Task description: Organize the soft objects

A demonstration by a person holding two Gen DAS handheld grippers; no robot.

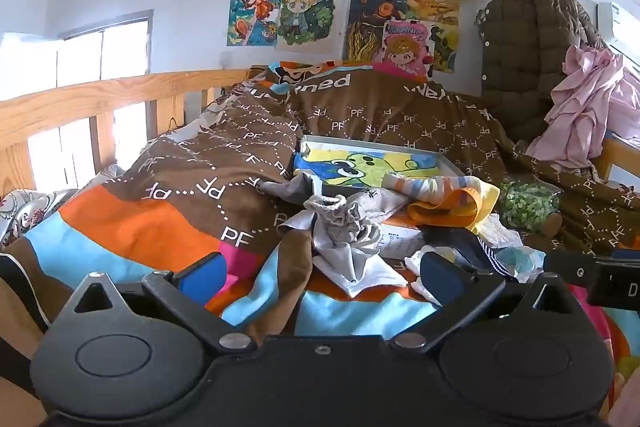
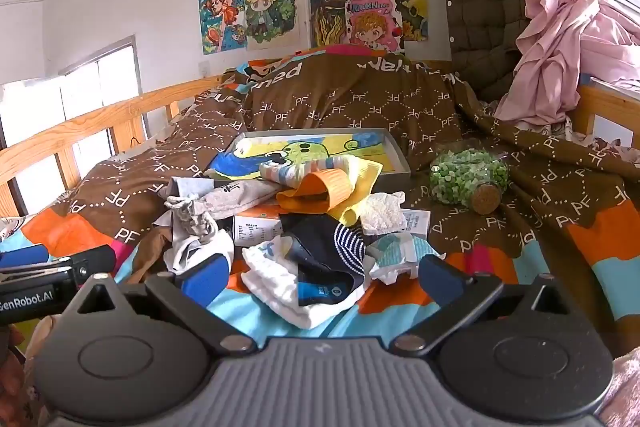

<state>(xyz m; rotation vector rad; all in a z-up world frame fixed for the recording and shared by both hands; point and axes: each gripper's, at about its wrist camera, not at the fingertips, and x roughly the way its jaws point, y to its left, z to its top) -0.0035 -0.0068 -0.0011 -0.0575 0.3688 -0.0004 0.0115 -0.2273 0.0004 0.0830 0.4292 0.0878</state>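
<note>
Quilt (image 2: 360, 107) bears sock pile (image 2: 320, 227), tray (image 2: 396, 163) and jar (image 2: 468, 179) beyond.

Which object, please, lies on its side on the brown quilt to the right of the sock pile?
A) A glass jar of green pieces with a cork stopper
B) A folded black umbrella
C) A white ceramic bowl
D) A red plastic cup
A: the glass jar, full of green pieces and closed with a cork, lies tipped over on the brown quilt right of the sock pile.
</note>
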